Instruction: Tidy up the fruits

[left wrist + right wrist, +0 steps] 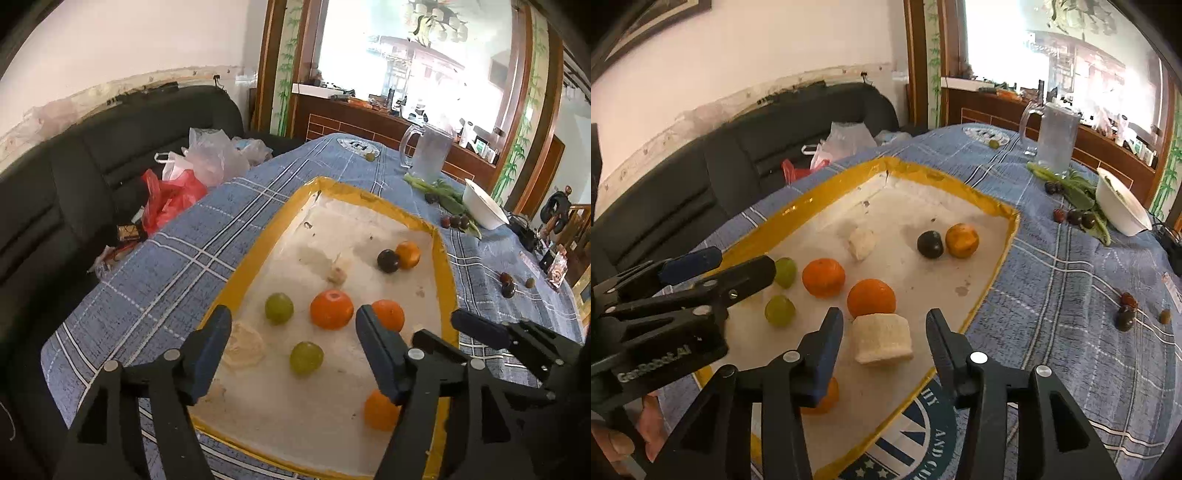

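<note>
A white tray with a yellow rim point(258, 254) point(990, 206) lies on the blue checked tablecloth. In it are several oranges point(331, 309) point(871, 298), two green fruits point(306, 357) point(779, 310), a dark plum point(388, 261) point(929, 244) and pale peeled pieces point(882, 339). My left gripper point(293, 354) is open and empty above the tray's near end. My right gripper point(884, 347) is open, with a pale piece between its fingers, not clasped. The right gripper also shows in the left wrist view point(480, 326), and the left gripper in the right wrist view point(716, 266).
Loose dark plums point(506, 284) point(1125, 317) and cherries point(1075, 217) lie on the cloth to the right. A white bowl point(484, 206) point(1123, 206), green leaves point(443, 192) and a clear jug point(430, 153) point(1056, 138) stand at the back right. A black sofa point(92, 166) with plastic bags point(207, 155) is on the left.
</note>
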